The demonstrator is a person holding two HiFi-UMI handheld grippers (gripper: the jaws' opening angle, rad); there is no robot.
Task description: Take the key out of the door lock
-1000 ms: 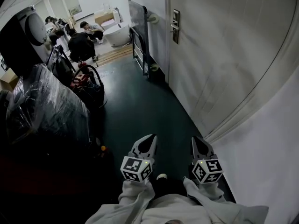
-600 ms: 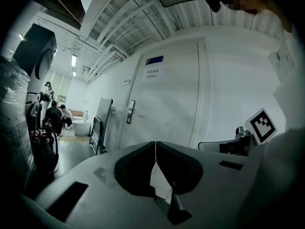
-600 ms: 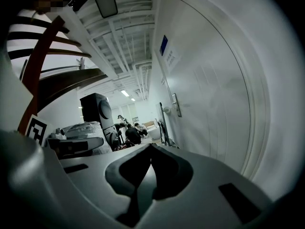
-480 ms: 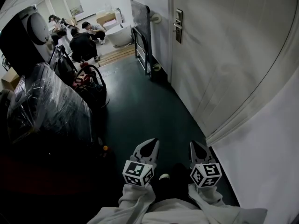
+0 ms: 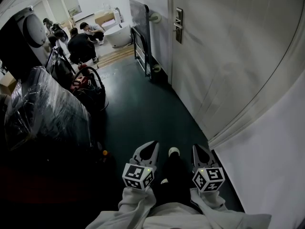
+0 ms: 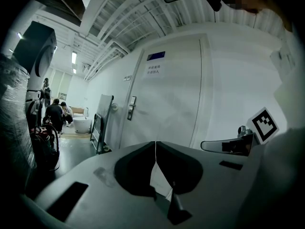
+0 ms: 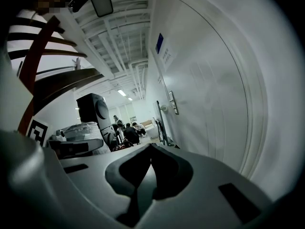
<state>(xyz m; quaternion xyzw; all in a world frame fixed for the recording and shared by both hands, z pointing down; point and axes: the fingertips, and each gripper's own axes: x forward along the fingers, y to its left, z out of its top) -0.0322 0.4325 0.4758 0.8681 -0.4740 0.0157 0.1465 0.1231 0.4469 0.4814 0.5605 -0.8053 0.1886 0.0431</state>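
— Left gripper [image 5: 149, 148], entry one: state and load?
— Jaws closed, my tips meeting along a thin seam, nothing between them. Held low in front of me, touching nothing.
— Entry two: right gripper [image 5: 200, 151]?
— Same reading. Jaws together, no load, no contact. My shoe tip [image 5: 174, 151] rests on the floor between the two grippers.
— Entry three: door lock [image 5: 178, 25]?
— Metal plate with a handle, mounted on the white door [image 5: 228, 66]. Well ahead of both grippers and higher, on the right gripper's side. Key: too small to make out at this range.
— Entry four: what lies between the jaws and the lock?
— Dark green floor [image 5: 143, 109], running forward from the tips. The door face runs along the outer side of my right gripper, well apart from it.
— Entry five: obstructions near the lock?
— Dark folding frame [image 5: 140, 37], leaning upright against the wall just beyond the lock.
— Entry six: remainder?
— Plastic-wrapped bundle [image 5: 45, 111], ahead and to the outer side of my left gripper. Black machine [image 5: 19, 39] with a pale round front, beyond the bundle. Red-and-black gear [image 5: 88, 85] beside the bundle. White tub [image 5: 119, 35] and several people [image 5: 82, 44] crouched near it, far ahead.
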